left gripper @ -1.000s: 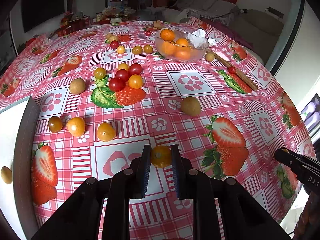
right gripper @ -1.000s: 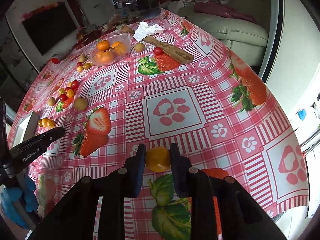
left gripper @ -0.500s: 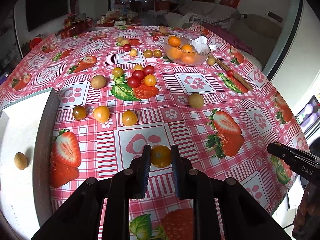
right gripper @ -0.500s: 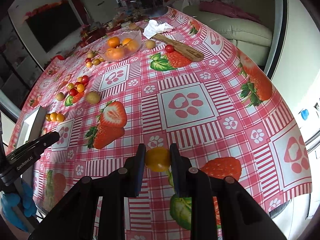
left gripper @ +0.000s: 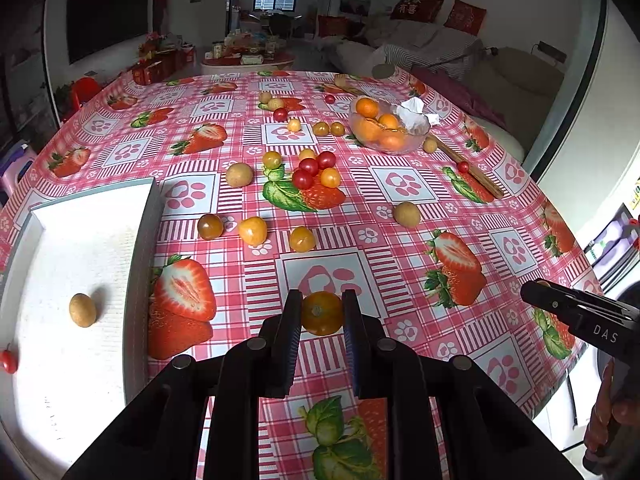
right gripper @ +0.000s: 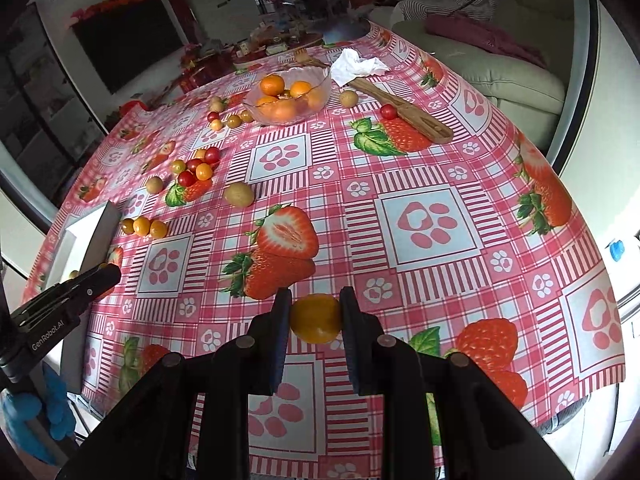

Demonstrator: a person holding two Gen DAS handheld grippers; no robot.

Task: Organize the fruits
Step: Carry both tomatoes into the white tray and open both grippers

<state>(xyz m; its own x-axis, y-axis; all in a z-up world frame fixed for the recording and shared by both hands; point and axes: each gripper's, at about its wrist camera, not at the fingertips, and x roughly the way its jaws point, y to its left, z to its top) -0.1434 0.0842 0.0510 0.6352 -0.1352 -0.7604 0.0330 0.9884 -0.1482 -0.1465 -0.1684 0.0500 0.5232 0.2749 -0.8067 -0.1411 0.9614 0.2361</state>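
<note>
Left claw [left gripper: 322, 314] grasping orange tomato [left gripper: 322, 313]; right claw [right gripper: 315, 318] grasping yellow tomato [right gripper: 315, 319], both above table [right gripper: 420, 216].

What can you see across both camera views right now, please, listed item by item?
white tray: one, left table edge, holding a tan fruit and a red tomato
glass bowl: one, clear, far side, holding oranges
loose cherry tomatoes: many, red, yellow, orange, mid-table
white tissue: one, beside bowl
wooden utensil: one, right of bowl
left gripper: shut on orange tomato
right gripper: shut on yellow tomato
</note>
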